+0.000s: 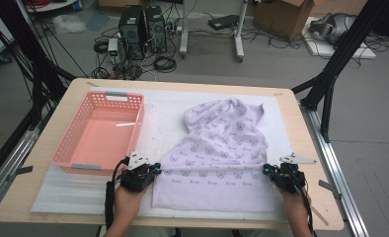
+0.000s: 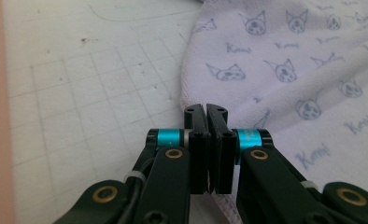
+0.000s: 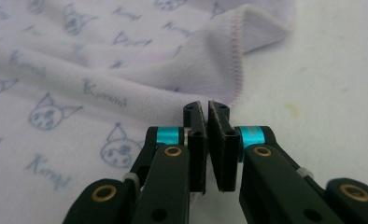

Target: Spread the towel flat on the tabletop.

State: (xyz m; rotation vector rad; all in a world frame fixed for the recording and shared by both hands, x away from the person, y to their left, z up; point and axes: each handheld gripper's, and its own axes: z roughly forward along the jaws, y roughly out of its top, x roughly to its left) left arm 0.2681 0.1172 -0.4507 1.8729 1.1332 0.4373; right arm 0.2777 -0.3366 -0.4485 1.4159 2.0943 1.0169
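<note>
A pale lilac towel [image 1: 222, 143] printed with small cat faces lies partly folded on a white gridded mat [image 1: 163, 116]. My left gripper [image 1: 158, 169] is at the towel's near left edge. In the left gripper view its jaws [image 2: 206, 109] are pressed together on the towel [image 2: 289, 70], and a strip of hem shows under them. My right gripper [image 1: 265, 170] is at the near right edge. In the right gripper view its jaws [image 3: 205, 106] are closed where the stitched hem of the towel [image 3: 102, 70] runs into the tips.
A pink plastic basket [image 1: 64, 148] stands empty on the left of the mat, close to my left gripper. The wooden table [image 1: 301, 143] ends just right of my right gripper. Beyond the table, computers, cables and boxes sit on the floor.
</note>
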